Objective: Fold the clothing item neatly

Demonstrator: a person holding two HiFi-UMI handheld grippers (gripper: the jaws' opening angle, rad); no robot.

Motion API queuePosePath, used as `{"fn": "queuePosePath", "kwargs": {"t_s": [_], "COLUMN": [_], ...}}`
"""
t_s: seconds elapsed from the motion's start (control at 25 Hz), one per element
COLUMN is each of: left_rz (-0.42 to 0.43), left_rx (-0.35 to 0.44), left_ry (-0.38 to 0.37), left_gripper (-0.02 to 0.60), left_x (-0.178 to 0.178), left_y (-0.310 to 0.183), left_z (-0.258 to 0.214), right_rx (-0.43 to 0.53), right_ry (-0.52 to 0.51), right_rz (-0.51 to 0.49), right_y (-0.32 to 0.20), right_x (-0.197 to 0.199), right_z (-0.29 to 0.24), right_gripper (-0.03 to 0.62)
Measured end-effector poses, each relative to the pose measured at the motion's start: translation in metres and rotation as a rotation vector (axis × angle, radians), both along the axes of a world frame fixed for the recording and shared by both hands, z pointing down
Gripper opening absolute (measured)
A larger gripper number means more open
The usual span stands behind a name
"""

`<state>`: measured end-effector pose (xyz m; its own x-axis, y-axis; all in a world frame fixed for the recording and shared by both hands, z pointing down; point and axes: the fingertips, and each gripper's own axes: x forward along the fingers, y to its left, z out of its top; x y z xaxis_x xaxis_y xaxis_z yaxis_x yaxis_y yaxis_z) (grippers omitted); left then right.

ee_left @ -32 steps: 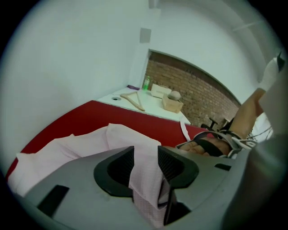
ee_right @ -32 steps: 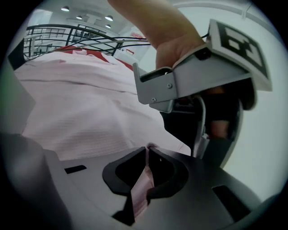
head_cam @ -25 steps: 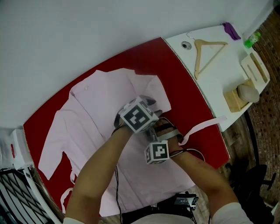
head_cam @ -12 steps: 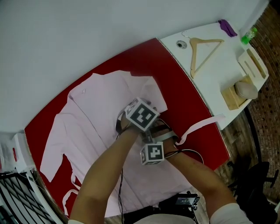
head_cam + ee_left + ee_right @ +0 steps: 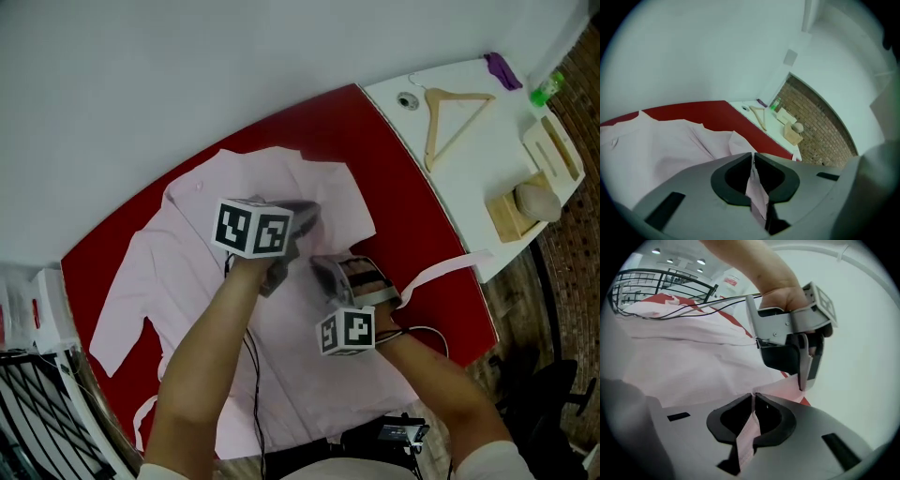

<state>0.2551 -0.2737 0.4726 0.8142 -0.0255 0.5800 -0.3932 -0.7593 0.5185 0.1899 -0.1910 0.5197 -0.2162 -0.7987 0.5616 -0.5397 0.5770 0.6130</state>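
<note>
A pale pink shirt [image 5: 187,253] lies spread on the red table [image 5: 394,187]. My left gripper [image 5: 307,214] is over the shirt's middle. Its jaws have just been closing and now pinch a fold of the pink fabric [image 5: 757,192], which runs up between the tips [image 5: 753,154]. My right gripper [image 5: 323,267] sits just below and right of it, shut on another pinch of pink fabric [image 5: 747,437] at its tips [image 5: 753,395]. In the right gripper view the left gripper [image 5: 797,348] hangs close ahead, above the cloth [image 5: 684,362].
A pink strip of the shirt [image 5: 441,267] trails over the table's right edge. A white side table [image 5: 478,178] holds a wooden hanger [image 5: 450,117], a green bottle [image 5: 542,89] and a wooden block [image 5: 511,217]. A black wire rack [image 5: 37,412] stands at the lower left.
The left gripper swung left and rolled, so its cube shows other faces, and it has closed on the fabric. The right gripper rose a little with its pinch of cloth.
</note>
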Motion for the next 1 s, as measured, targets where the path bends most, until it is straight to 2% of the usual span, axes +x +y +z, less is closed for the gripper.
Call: {"fn": "queuePosePath", "kwargs": {"t_s": [0.32, 0.44, 0.72, 1.0], "left_rz": [-0.089, -0.116, -0.178, -0.253], "left_rx": [-0.059, -0.054, -0.029, -0.032], "left_ry": [0.216, 0.265, 0.316, 0.309], "left_gripper": [0.023, 0.023, 0.023, 0.023], "left_x": [-0.047, -0.069, -0.137, -0.214], "left_y": [-0.008, -0.012, -0.022, -0.026], "left_z": [-0.040, -0.056, -0.080, -0.071], "right_rx": [0.048, 0.068, 0.095, 0.081], "right_ry": [-0.108, -0.144, -0.201, -0.205], "right_rz": [0.022, 0.018, -0.043, -0.143], "right_y": [0.002, 0.002, -0.003, 0.001], "right_x": [-0.026, -0.043, -0.110, -0.181], "right_z": [-0.041, -0.058, -0.084, -0.081], "right_gripper": [0.032, 0.032, 0.032, 0.032]}}
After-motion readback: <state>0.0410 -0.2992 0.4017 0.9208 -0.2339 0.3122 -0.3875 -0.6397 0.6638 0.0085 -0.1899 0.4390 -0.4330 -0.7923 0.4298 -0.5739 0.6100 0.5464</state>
